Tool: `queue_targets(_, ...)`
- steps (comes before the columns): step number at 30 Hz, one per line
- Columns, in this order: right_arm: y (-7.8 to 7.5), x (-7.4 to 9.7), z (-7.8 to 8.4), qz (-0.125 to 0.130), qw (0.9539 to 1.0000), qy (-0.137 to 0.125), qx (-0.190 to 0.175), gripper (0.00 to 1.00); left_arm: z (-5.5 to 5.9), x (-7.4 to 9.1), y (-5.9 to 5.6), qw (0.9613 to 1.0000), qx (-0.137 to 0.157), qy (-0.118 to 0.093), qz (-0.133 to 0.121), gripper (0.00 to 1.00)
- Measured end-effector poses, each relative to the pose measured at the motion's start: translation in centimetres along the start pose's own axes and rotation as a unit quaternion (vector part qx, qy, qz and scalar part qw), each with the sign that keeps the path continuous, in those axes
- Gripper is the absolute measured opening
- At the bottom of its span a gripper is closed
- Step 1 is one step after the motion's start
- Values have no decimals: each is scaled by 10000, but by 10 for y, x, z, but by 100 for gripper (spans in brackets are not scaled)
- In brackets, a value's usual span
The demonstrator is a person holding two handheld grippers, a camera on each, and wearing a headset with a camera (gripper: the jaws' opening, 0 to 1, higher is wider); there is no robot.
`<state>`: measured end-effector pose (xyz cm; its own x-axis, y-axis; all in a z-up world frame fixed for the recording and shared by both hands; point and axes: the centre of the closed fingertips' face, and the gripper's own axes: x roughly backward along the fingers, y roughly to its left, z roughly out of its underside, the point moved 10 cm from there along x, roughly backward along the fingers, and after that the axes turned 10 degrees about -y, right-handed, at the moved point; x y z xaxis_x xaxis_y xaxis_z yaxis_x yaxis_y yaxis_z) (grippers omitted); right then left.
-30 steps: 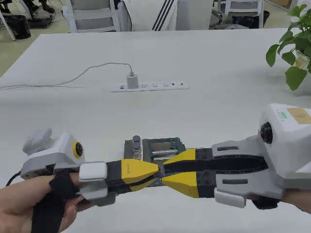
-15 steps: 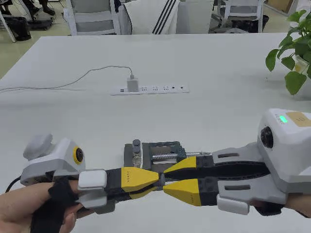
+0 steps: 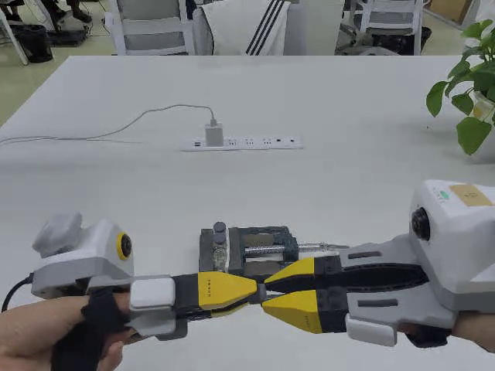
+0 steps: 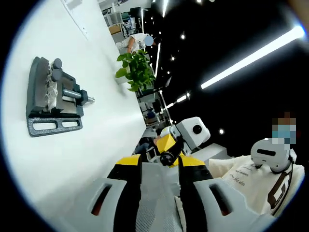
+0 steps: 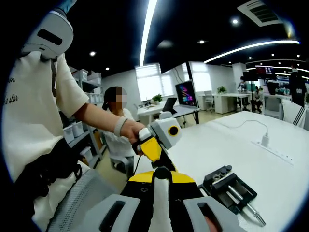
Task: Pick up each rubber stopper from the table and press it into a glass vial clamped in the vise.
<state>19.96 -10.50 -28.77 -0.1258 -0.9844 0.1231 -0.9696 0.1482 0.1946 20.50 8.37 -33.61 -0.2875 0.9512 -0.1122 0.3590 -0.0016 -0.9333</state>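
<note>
A small dark rubber stopper (image 4: 167,158) sits where both grippers' yellow tips meet, just in front of the vise; it is also at my right gripper's tips (image 5: 161,172). My left gripper (image 3: 251,290) reaches in from the left and my right gripper (image 3: 267,295) from the right, tip to tip, each with its jaws closed on the stopper. The dark metal vise (image 3: 249,246) stands on the table behind them and clamps a glass vial (image 3: 220,246) capped with a grey stopper (image 3: 220,228). The vise (image 4: 53,96) lies far left in the left gripper view, and the vise (image 5: 229,186) is low right in the right gripper view.
A white power strip (image 3: 244,143) with a plugged charger and a trailing cable lies mid-table. A potted plant (image 3: 473,85) stands at the right edge. Chairs (image 3: 151,27) line the far side. Bare white table (image 3: 348,185) surrounds the vise.
Both grippers, still tip to tip, have drawn back toward me from over the vise's front edge to just in front of it. The head camera has shifted slightly.
</note>
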Motion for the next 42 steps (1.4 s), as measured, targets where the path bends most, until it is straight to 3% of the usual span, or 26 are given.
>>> queue_targets(4, -2, 2, 6, 105, 9997, 202, -119, 5, 3, 0, 1, 9964, -786, 169, -267, 48)
queue_targets(7, -3, 3, 11, 140, 9991, 336, -212, 5, 4, 1, 4, 9880, -1407, 339, -543, 65)
queue_targets(8, -2, 3, 12, 148, 9988, 398, -244, 5, 4, 1, 4, 9833, -1649, 434, -638, 69)
queue_targets(10, -2, 4, 14, 169, 9984, 467, -268, 5, 4, 1, 4, 9791, -1888, 362, -657, 76)
queue_targets(12, -2, 4, 16, 183, 9980, 531, -292, 5, 2, 3, 6, 9715, -2172, 379, -869, 81)
queue_targets(13, -3, 4, 17, 199, 9978, 545, -306, 5, 0, 4, 6, 9635, -2484, 391, -916, 84)
queue_targets(15, -3, 5, 18, 204, 9975, 580, -355, 5, -1, 5, 8, 9570, -2659, 369, -1101, 93)
queue_targets(16, -3, 6, 19, 207, 9974, 587, -365, 5, -1, 7, 9, 9478, -2919, 505, -1178, 96)
queue_targets(17, -4, 6, 20, 215, 9972, 604, -378, 5, -1, 8, 9, 9433, -3040, 546, -1219, 99)
queue_targets(18, -4, 6, 21, 218, 9971, 619, -377, 5, 0, 11, 10, 9353, -3193, 705, -1349, 99)
queue_targets(21, -4, 7, 22, 213, 9969, 649, -398, 5, 0, 14, 11, 9237, -3460, 829, -1419, 99)
queue_targets(22, -4, 7, 22, 216, 9968, 662, -398, 5, 1, 14, 11, 9227, -3469, 863, -1446, 99)
queue_targets(24, -5, 7, 24, 222, 9964, 711, -403, 5, 1, 17, 14, 9127, -3620, 1001, -1611, 99)
queue_targets(25, -6, 7, 24, 220, 9962, 736, -419, 5, 2, 18, 14, 9097, -3677, 1027, -1634, 99)
queue_targets(28, -9, 7, 25, 238, 9950, 856, -452, 5, 0, 22, 16, 9040, -3788, 1011, -1708, 99)
queue_targets(29, -10, 7, 26, 250, 9939, 942, -508, 5, -2, 24, 16, 8978, -3913, 944, -1784, 99)
queue_targets(33, -18, 7, 24, 283, 9910, 1189, -539, 5, -3, 29, 15, 8873, -4108, 872, -1905, 99)
queue_targets(42, -34, 0, 17, 206, 9833, 1769, -365, 5, 0, 34, 13, 8691, -4364, 839, -2174, 99)
